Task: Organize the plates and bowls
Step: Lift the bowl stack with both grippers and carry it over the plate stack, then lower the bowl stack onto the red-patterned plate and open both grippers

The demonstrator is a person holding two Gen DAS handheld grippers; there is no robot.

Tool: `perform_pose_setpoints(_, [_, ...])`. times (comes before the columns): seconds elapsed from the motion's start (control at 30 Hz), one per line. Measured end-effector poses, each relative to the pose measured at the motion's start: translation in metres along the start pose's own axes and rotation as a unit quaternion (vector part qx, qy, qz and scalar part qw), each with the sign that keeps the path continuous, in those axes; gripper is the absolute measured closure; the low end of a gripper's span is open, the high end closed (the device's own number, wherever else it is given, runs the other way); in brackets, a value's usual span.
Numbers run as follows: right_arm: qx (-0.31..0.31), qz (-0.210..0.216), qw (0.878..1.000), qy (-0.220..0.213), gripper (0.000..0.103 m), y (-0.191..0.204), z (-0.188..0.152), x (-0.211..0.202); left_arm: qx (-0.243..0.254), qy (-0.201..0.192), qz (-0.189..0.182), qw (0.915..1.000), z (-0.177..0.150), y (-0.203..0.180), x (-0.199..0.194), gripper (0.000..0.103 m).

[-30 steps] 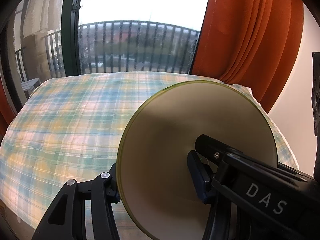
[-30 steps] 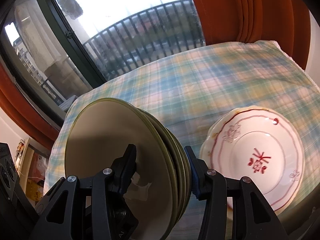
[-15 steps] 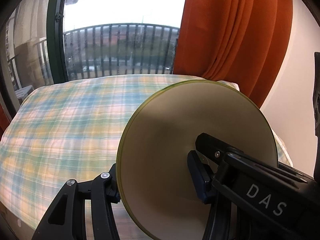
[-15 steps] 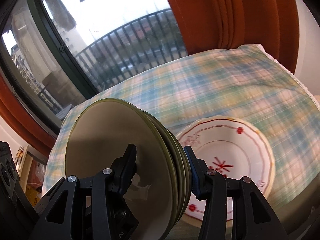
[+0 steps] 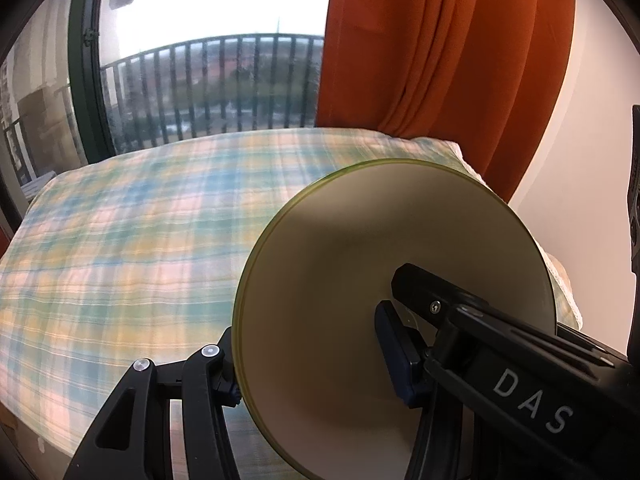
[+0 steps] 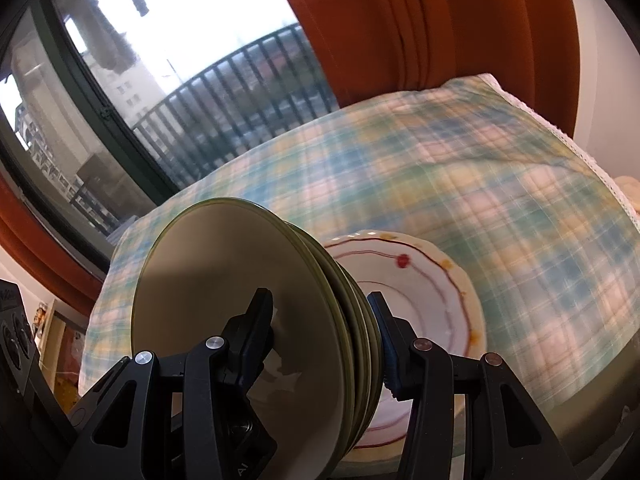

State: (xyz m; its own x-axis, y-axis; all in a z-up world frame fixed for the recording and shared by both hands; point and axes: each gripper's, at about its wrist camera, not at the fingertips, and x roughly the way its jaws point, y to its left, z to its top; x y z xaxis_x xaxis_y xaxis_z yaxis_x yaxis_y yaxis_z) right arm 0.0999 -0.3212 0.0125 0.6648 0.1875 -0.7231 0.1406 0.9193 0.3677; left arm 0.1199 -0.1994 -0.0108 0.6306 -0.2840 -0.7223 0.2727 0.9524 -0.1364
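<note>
Fingers (image 6: 260, 320) of both grippers around green bowls (image 6: 224, 280).

Stack of olive-green glazed plates (image 6: 248, 320), held on edge; white scalloped plate with red line pattern (image 6: 436, 292) lying flat to its right.

Surface under a plaid cloth
The surface (image 5: 120, 248) wears a pastel blue, green and yellow checked cloth (image 6: 500, 184); 1 white scalloped plate with red line decoration (image 6: 436, 292) lies directly on it
</note>
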Motion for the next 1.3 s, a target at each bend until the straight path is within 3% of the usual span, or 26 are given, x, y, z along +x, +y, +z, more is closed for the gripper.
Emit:
perform_pose_setpoints(0.47, [0.022,-0.009,0.999,0.045,0.051,-0.037,0.005,0.032,-0.004,0.055,0.004,0.9985,0.0,-0.016,0.04,0.049])
perform_pose_setpoints(1.07, [0.003,0.0,1.0,0.008,0.048,-0.038,0.006,0.036,0.012,0.023,0.024,0.9994,0.003,-0.018,0.046,0.045])
perform_pose_setpoints(1.17, [-0.002,0.002,1.0,-0.003,0.043,-0.037,0.004,0.033,-0.003,0.026,0.026,0.9993,0.002,-0.013,0.047,0.038])
perform_pose_setpoints(1.3, [-0.025,-0.02,0.998,-0.046,0.025,-0.033,-0.003,0.02,-0.006,0.016,0.045,0.9989,0.0,-0.011,0.039,0.029])
